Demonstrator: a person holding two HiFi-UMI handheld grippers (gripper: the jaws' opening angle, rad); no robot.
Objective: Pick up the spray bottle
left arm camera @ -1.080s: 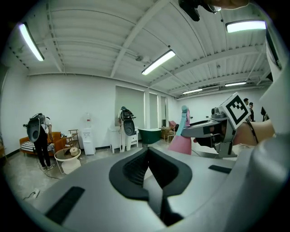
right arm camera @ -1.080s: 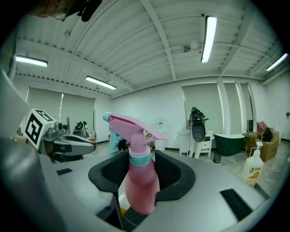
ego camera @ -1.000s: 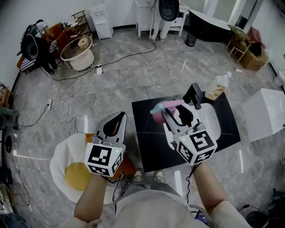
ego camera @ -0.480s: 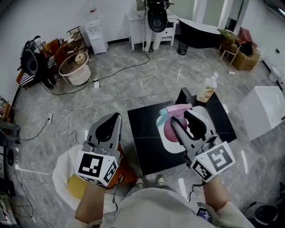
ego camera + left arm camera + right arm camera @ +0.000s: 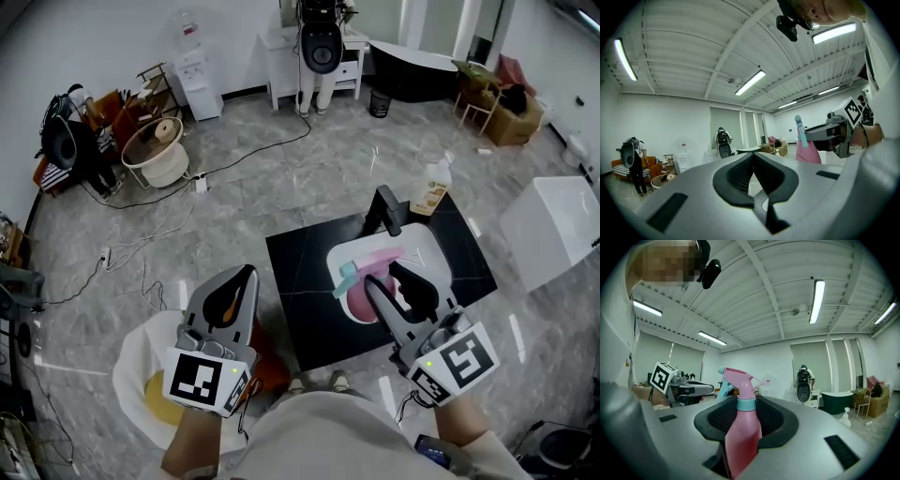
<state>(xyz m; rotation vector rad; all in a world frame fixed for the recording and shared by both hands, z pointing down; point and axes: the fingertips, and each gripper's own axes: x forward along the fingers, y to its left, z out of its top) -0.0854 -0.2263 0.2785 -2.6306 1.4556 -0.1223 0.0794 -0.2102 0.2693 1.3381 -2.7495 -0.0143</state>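
Note:
A pink spray bottle [image 5: 360, 298] with a light blue nozzle hangs above the black table [image 5: 300, 272]. My right gripper [image 5: 386, 278] holds it, and its jaws are closing on the bottle's body. In the right gripper view the bottle [image 5: 743, 427] stands upright between the dark pads [image 5: 777, 420]. My left gripper [image 5: 236, 281] hovers left of the table, over the floor, shut with nothing in it. The left gripper view shows its jaws [image 5: 752, 161] meeting, with the pink bottle [image 5: 806, 151] off to the right.
A white tray [image 5: 427, 251] lies on the black table under the bottle, and a black stand [image 5: 386, 212] sits at the far edge. A soap bottle [image 5: 432, 194] stands behind it. A white and yellow round cushion [image 5: 141, 370] lies on the floor at the left, a white box [image 5: 553, 230] at the right.
My right gripper has drawn back toward me and risen with the pink bottle. The left gripper has also risen and come nearer me.

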